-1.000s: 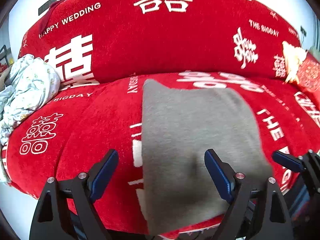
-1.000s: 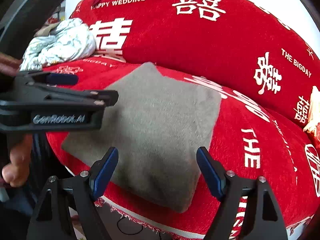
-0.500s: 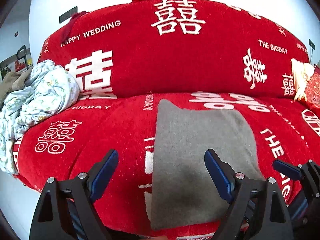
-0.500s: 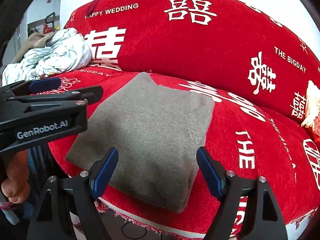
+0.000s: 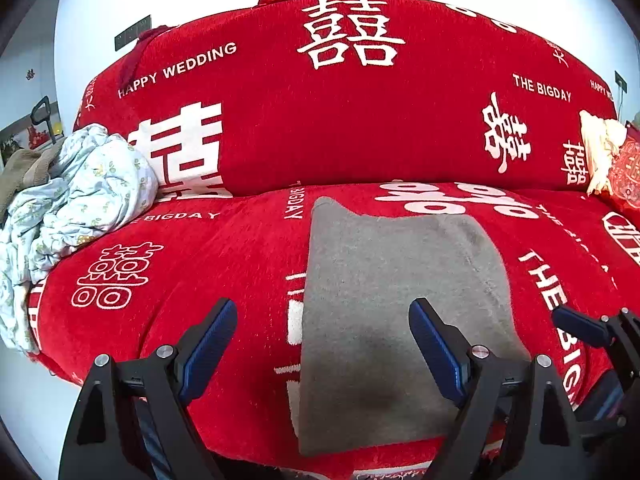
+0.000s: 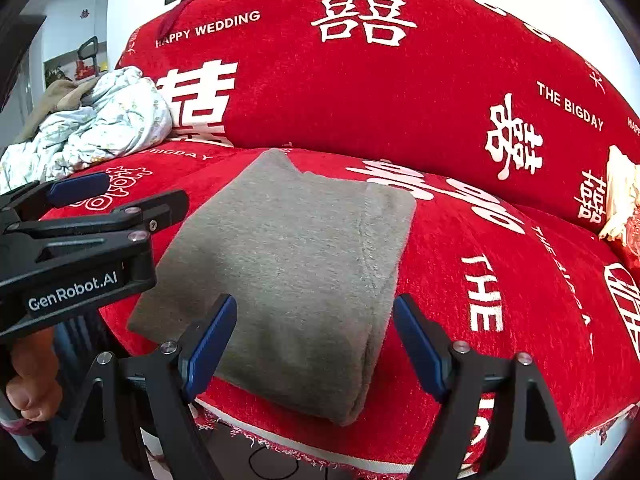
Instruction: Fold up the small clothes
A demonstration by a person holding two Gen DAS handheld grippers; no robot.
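A grey garment [image 5: 392,300] lies folded into a flat rectangle on the red sofa seat [image 5: 200,272]; it also shows in the right wrist view [image 6: 296,272]. My left gripper [image 5: 323,344] is open and empty, held back from the seat's front edge, left of the garment's middle. My right gripper [image 6: 314,344] is open and empty, in front of the garment's near edge. The left gripper also appears from the side in the right wrist view [image 6: 80,232]. The right gripper's finger shows at the right edge of the left wrist view [image 5: 580,326].
A crumpled pale floral cloth pile [image 5: 76,200] sits at the sofa's left end, also in the right wrist view [image 6: 100,128]. A cream and red cushion [image 5: 608,156] is at the right end. The sofa backrest [image 5: 340,112] rises behind.
Both grippers have pulled back and up from the folded garment, so more of the sofa and backrest is in view. Both stay open.
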